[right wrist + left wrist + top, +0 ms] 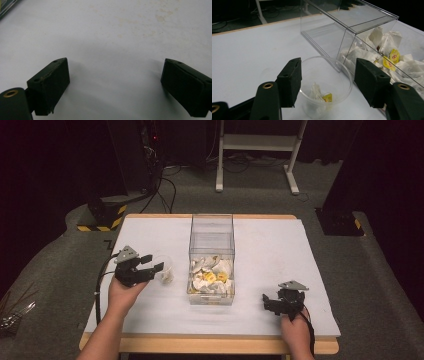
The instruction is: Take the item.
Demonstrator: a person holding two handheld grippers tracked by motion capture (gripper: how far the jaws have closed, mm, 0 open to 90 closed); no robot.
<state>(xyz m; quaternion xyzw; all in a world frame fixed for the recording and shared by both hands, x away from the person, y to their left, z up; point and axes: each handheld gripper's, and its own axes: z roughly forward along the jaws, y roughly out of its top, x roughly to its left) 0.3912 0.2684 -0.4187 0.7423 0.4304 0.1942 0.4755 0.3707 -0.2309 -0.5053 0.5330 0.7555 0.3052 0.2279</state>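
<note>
Tea bag (320,94) sits in the plastic cup (325,85) beside the clear box (352,27); the left gripper (325,77), jaws spread and gripping nothing, could tip that cup when withdrawing.

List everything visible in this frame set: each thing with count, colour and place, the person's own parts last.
clear box: one, transparent, centre of table, open near end.
tea bags: a heap, count unclear, white with yellow tags, in the box's near half.
plastic cup: one, clear, upright left of the box, a tea bag inside.
table: one, white top with wooden edge.
white frame: one, on the floor behind the table.
left gripper: one, black, jaws apart around the cup.
right gripper: one, black, jaws open over bare table.
</note>
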